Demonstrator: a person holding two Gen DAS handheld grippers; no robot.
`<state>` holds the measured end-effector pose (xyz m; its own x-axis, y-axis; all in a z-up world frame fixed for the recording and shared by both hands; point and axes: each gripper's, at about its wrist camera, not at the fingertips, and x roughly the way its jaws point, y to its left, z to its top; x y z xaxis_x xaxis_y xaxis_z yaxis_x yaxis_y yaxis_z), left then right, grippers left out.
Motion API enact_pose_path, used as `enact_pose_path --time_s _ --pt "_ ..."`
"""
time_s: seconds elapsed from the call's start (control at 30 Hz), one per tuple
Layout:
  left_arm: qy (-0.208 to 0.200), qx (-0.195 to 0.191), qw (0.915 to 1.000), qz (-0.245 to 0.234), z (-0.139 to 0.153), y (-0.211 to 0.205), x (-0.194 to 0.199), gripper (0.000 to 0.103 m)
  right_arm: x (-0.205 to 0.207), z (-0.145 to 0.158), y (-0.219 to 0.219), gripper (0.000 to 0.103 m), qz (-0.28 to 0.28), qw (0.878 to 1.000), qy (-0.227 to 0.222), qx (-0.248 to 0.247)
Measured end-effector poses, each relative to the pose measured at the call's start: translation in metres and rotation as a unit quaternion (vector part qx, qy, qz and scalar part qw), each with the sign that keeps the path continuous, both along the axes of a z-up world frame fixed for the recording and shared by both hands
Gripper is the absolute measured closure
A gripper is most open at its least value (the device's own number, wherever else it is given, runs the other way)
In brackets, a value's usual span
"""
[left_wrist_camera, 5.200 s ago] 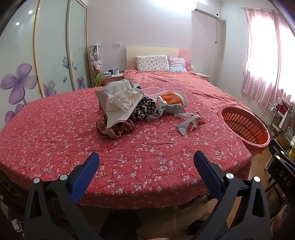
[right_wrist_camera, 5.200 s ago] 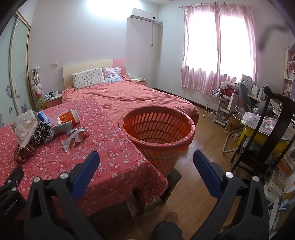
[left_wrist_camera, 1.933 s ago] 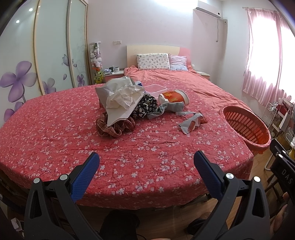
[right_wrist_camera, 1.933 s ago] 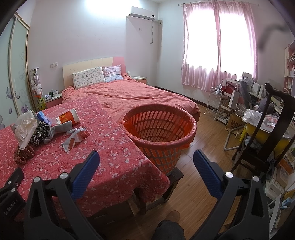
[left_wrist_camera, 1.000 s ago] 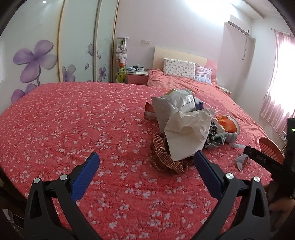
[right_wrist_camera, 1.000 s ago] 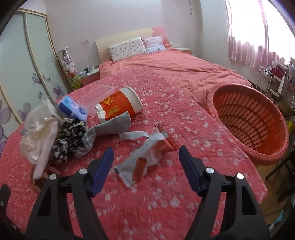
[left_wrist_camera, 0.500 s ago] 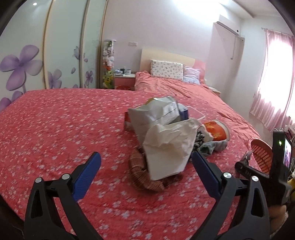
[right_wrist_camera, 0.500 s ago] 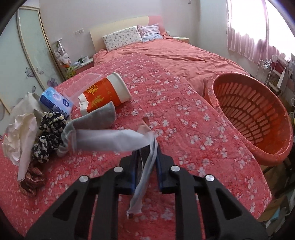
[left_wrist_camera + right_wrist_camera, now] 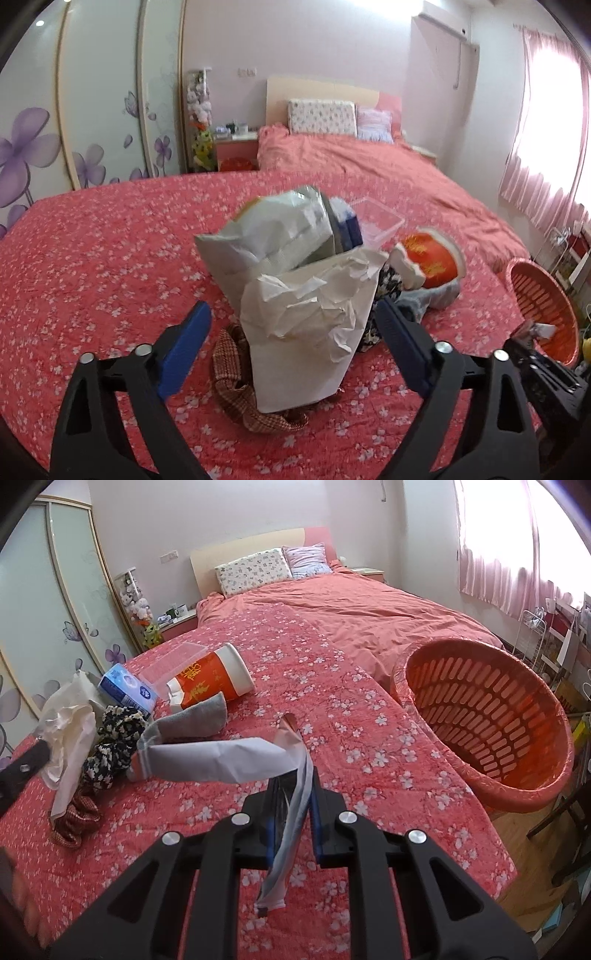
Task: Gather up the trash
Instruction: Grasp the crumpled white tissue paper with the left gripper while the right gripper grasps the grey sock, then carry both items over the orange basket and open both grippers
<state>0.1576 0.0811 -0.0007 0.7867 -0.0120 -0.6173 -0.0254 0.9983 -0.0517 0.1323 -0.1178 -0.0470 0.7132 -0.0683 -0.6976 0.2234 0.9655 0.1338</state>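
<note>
- Two grippers are yours: the right gripper is clamped on a crumpled wrapper, lifted off the red floral cover — one end trails down between the pads.
- Your left gripper is spread wide with nothing in it, its pads either side of a crumpled white paper bag.
- Under that bag lies a checked cloth; a grey mailer bag sits just behind it.
- Further back lie a grey sock, an orange cup on its side and a blue tissue pack.
- Off the cover's right edge stands the orange basket — well apart from the wrapper.
</note>
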Motion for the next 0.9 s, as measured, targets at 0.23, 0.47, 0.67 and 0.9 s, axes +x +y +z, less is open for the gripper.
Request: enact_pose_path --time_s 0.23,0.47,0.67,0.9 --pt "0.022 -0.022 0.9993 -0.023 -0.007 0.005 0.008 0.052 -0.006 0.001 -0.003 0.088 0.000 1.000 -0.002 -0.001" --pt "-0.009 -0.022 0.9990 -0.039 0.006 0.001 -0.011 0.054 -0.014 0.010 -0.006 0.088 0.000 1.000 -0.012 -0.001" --pt "-0.028 -0.032 0.9973 -0.060 0.026 -0.012 -0.024 0.054 -0.029 0.028 -0.010 0.088 0.003 0.999 -0.033 -0.008" --pt "-0.043 -0.050 0.9925 -0.104 0.043 -0.045 -0.035 0.053 -0.049 0.051 -0.029 0.088 -0.004 0.998 -0.058 -0.015"
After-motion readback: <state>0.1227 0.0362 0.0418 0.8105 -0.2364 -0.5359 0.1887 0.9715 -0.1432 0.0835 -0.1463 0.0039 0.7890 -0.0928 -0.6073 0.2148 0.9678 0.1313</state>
